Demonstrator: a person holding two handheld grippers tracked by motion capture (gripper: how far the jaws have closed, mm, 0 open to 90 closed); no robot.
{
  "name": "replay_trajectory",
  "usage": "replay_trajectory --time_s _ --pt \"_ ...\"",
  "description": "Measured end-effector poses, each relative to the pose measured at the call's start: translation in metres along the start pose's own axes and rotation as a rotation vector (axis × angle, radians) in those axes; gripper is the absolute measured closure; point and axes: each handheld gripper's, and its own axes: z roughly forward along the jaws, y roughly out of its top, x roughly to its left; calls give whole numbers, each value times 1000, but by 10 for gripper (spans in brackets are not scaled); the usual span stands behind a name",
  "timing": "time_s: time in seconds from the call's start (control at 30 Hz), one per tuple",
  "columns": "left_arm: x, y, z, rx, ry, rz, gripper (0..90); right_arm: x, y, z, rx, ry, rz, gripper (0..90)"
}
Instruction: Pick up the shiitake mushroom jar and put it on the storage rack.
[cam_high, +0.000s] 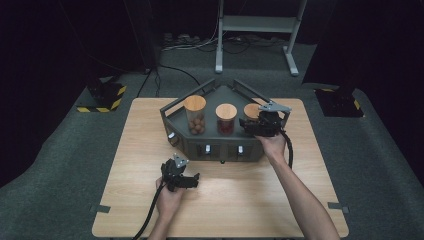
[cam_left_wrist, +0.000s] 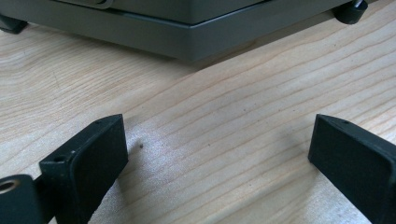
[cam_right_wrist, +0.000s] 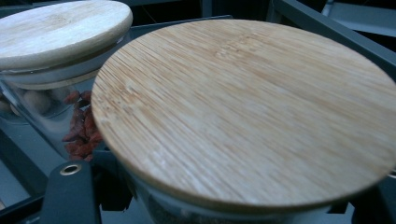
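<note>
1. The right gripper (cam_high: 248, 125) is reaching into the dark grey angular metal rack (cam_high: 220, 145) at the far middle of the light wooden table (cam_high: 250, 200), at the rack's right end.
2. Its black jaws are gripping the rightmost glass jar with a round bamboo lid (cam_right_wrist: 247, 107) just below the lid; in the right gripper view that lid is lying close above the jaws, and the jar's contents cannot be made out.
3. That jar (cam_high: 251, 112) is standing upright in the rack, third in a row, partly hidden by the gripper in the high view.
4. The middle glass jar of red dried berries (cam_high: 226, 120) is standing just beside it, and the taller glass jar of brown nuts (cam_high: 195, 115) is sitting at the left end.
5. The left gripper (cam_high: 192, 181) is hovering low over the table in front of the rack, well apart from the jars.
6. Its jaws are standing wide apart with bare wood between them, as the left gripper view shows, and the rack's lower edge (cam_left_wrist: 187, 37) is lying just ahead.
</note>
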Motion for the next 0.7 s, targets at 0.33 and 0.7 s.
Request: replay_trajectory --time_s 0.33,0.7 --pt "0 0 0 -1 0 0 46 -2 0 2 -13 15 2 253" --pt "0 0 0 1 0 1 45 1 -2 2 2 9 -40 253"
